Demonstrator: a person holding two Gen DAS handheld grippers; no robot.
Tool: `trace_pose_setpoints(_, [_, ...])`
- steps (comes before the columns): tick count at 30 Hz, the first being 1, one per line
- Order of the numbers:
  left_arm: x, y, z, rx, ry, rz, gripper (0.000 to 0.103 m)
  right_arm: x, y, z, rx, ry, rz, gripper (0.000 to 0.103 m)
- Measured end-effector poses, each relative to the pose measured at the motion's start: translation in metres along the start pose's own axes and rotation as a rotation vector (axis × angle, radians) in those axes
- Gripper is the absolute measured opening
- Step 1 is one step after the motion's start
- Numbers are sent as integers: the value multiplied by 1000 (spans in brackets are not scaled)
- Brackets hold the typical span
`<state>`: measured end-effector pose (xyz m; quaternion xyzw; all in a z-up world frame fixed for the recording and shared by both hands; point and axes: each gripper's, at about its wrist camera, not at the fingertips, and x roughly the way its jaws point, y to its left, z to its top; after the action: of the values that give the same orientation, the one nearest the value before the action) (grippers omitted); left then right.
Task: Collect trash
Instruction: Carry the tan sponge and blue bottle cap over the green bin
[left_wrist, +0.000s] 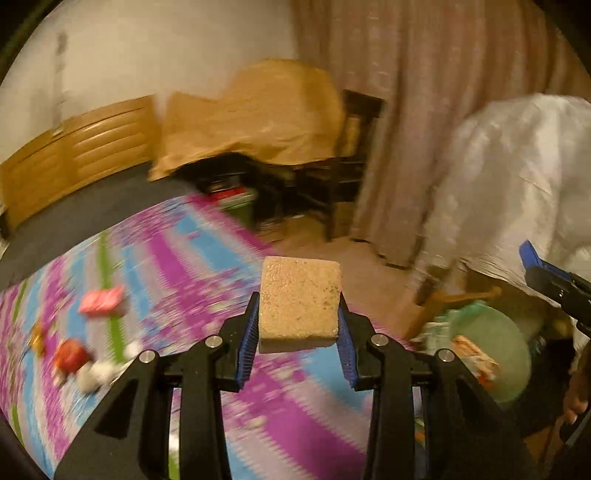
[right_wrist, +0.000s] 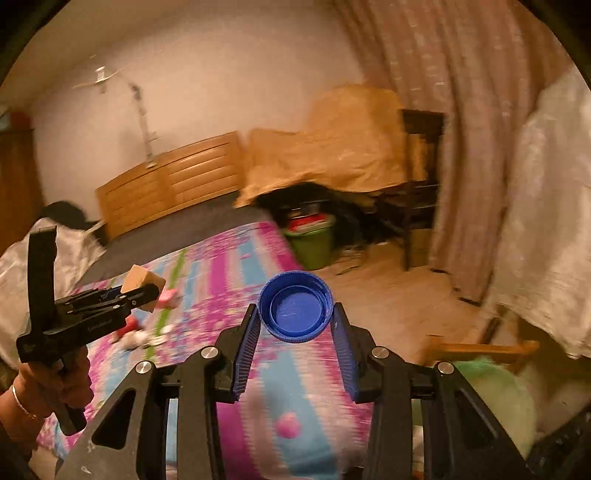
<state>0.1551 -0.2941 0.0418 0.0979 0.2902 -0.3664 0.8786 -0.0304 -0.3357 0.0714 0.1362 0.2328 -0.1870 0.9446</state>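
1. Carry step: your left gripper (left_wrist: 298, 325) clamps the tan block (left_wrist: 300, 301); your right gripper (right_wrist: 295, 328) clamps the blue cap (right_wrist: 294, 306), both above the patterned bedspread (left_wrist: 177, 258).
2. Next, likely: take both over the green bin (left_wrist: 491, 354), then release.

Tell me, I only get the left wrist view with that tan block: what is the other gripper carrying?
Observer: The right gripper is shut on a blue bottle cap, hollow side facing the camera.
Operator: Can that view see my gripper?
Observer: Yes, the left gripper shows side-on, block pinched, a hand with a bracelet holding it.
Operator: Anything else new?
Observer: A green bin stands past the patterned mat.
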Motion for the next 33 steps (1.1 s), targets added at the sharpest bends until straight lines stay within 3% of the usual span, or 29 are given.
trace_pose_setpoints(8, [35, -119, 26, 186, 6, -180, 36, -52, -109, -6, 75, -6, -240, 41])
trace_pose_setpoints(15, [59, -200, 28, 334, 30, -261, 36, -85, -188, -30, 160, 47, -397, 41])
trace_pose_setpoints(23, [81, -255, 11, 436, 96, -340, 36, -74, -209, -55, 210, 105, -431, 41])
trace_pose_setpoints(33, [90, -268, -7, 488, 145, -351, 36, -55, -195, -64, 213, 157, -398, 41])
